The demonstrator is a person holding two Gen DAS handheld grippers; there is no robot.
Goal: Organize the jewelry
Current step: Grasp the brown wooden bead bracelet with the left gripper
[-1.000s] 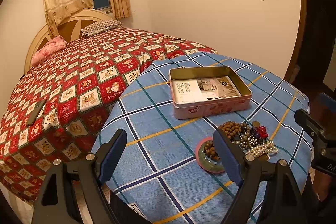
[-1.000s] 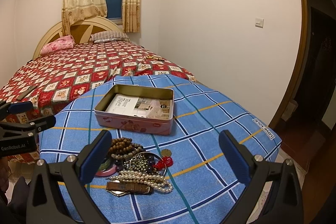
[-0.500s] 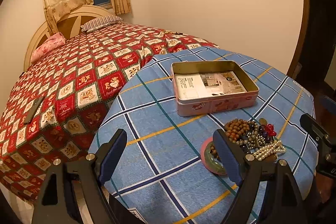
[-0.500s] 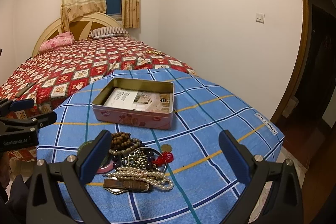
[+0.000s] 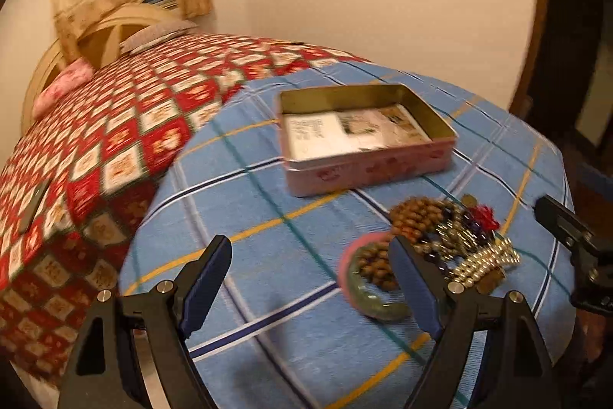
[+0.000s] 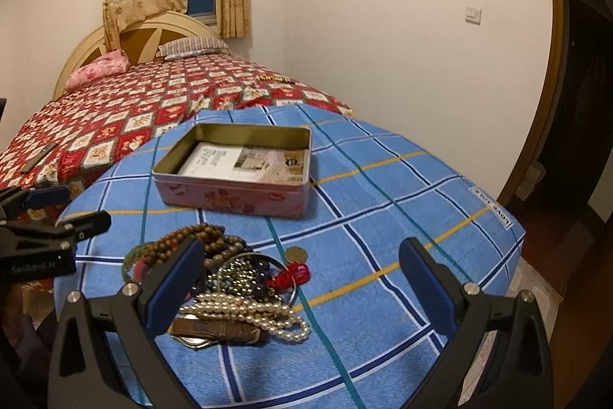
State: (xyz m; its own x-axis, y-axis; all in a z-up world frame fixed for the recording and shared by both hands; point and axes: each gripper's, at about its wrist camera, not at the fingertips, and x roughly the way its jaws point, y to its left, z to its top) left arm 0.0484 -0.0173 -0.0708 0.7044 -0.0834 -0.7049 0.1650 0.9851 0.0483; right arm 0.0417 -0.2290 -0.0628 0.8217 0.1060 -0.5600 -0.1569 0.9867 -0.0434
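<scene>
Tin box (image 6: 245, 194) (lidless) beside jewelry (image 6: 230, 278).

pink tin (image 6: 245, 196), blue plaid cloth (image 6: 383, 217), red-checked bedspread (image 6: 153, 110)

Bare tablecloth (image 6: 383, 202) lies open right of the jewelry heap (image 6: 237, 278); the tin (image 6: 237, 167) blocks beyond.

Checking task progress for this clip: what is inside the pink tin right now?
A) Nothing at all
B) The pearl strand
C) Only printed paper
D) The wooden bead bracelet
C: the open tin holds only a printed paper on its floor, while the pearl strand and wooden beads lie piled on the blue cloth in front of it.
</scene>
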